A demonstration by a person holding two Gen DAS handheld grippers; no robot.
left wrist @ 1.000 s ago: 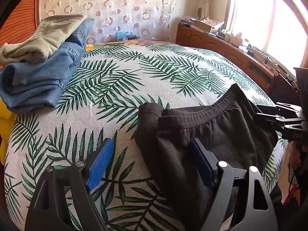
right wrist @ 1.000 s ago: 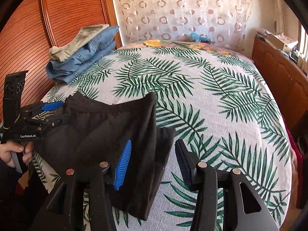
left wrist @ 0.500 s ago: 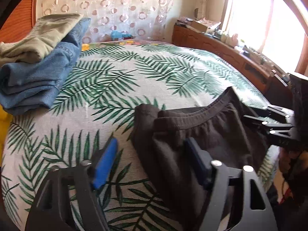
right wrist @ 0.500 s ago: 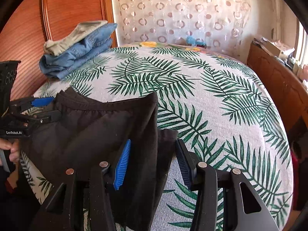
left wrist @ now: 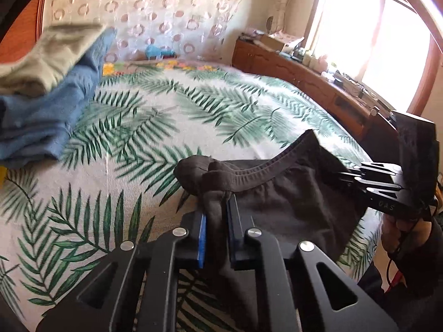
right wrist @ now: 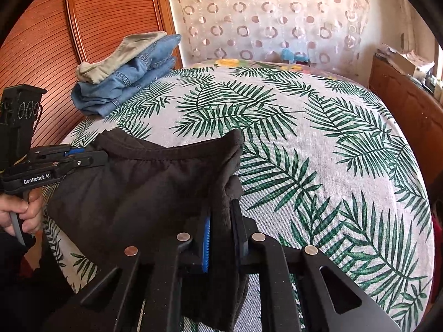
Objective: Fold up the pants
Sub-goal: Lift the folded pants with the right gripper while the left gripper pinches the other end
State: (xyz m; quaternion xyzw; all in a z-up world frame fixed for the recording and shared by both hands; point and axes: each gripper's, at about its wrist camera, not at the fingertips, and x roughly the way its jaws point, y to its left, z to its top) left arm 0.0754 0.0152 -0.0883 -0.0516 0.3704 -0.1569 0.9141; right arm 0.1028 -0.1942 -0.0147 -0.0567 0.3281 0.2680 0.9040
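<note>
While both grippers clench the black pants (right wrist: 144,193) at the bed's (right wrist: 318,144) near edge, left gripper (left wrist: 216,221) and right gripper (right wrist: 221,221) each pinch a bunched waistband corner; uneven pulling could slip fabric free or skew the fold.

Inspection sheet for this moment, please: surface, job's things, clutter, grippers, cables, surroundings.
Surface: bed with palm-leaf cover.
Job's things: black pants, folded, waistband edge lifted and held at both ends.
Clutter: folded jeans with a khaki garment stacked on top, at the far corner.
Grippers: left gripper shut on the pants; right gripper shut on the pants.
Cables: red lead below the right hand.
Surroundings: patterned curtain, wooden sideboard, bright window.
</note>
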